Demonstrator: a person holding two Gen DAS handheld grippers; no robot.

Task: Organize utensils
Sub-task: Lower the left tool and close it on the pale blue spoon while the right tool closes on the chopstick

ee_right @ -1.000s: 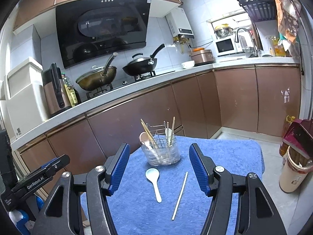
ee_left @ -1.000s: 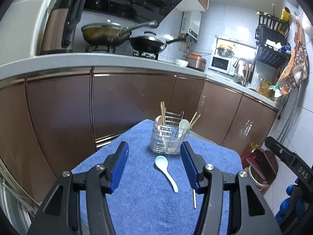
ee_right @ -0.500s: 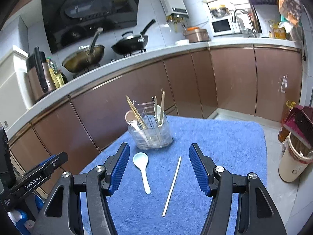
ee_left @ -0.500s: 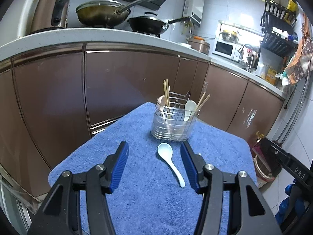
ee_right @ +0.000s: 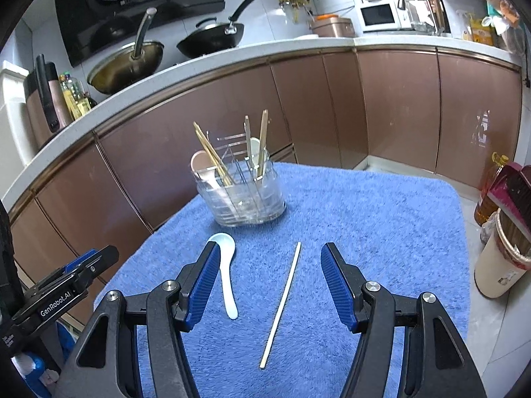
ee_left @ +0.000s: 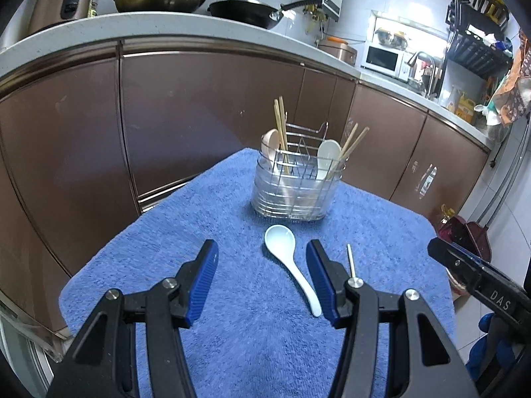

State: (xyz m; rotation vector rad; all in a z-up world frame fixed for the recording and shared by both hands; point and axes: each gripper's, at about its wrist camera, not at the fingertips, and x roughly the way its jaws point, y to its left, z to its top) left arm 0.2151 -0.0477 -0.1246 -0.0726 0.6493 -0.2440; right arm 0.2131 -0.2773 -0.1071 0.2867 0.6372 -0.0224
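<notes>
While clear plastic utensil caddy with wire rack (ee_right: 245, 195) already held two spoons and two chopstick pairs, white ceramic soup spoon (ee_left: 292, 267) and single pale chopstick (ee_right: 282, 303) lay loose on blue towel (ee_right: 381, 225). Left gripper (ee_left: 262, 278) gaped over spoon, empty; right gripper (ee_right: 269, 287) spread astride chopstick, empty. Two pickups left, judging by layout.

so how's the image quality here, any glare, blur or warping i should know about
Left wrist view: strong fisheye bending of the countertop, black corner vignette, blown-out light above the microwave, spoon sharp. Right wrist view: same bending along the cabinets, sheen on the cabinet doors, chopstick and utensil holder in focus, no obvious motion blur.
</notes>
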